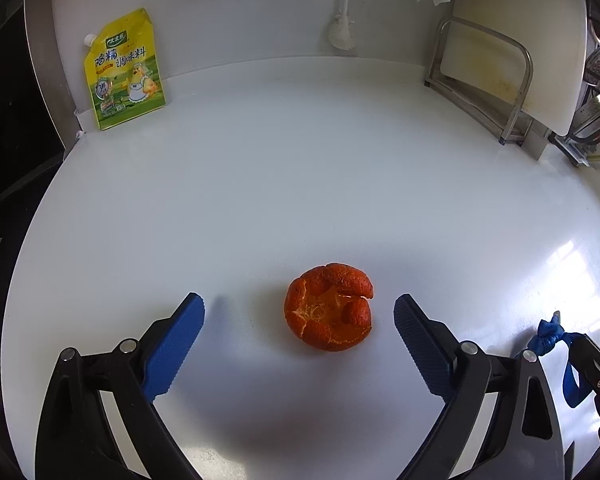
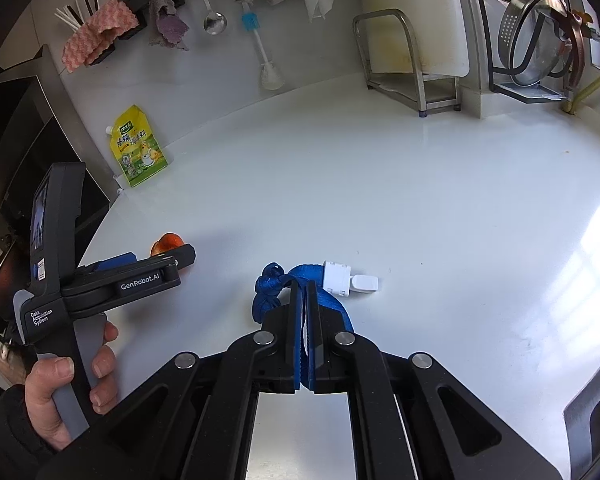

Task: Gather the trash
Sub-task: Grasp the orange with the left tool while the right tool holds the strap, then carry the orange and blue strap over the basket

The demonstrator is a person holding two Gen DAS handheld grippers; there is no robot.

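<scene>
An orange mandarin peel (image 1: pixel 328 312), curled into a cup, lies on the white counter (image 1: pixel 300 160). My left gripper (image 1: pixel 300 300) is open and straddles it, with both blue pads clear of the peel. In the right wrist view the peel (image 2: pixel 167 242) shows just past the left gripper (image 2: pixel 182 258), which a hand (image 2: pixel 60 380) holds. My right gripper (image 2: pixel 306 285) is shut on a blue strap (image 2: pixel 270 280) with a knot and a white clip (image 2: pixel 340 278), resting low over the counter. The strap's knot (image 1: pixel 550 330) also shows at the right edge of the left wrist view.
A yellow seasoning pouch (image 1: pixel 124 72) leans on the back wall at the left. A metal rack with a white cutting board (image 1: pixel 500 72) stands at the back right, and a brush (image 1: pixel 342 20) hangs between them. A dish rack with steel bowls (image 2: pixel 536 40) is at the far right, and a dark stove (image 2: pixel 16 140) at the left edge.
</scene>
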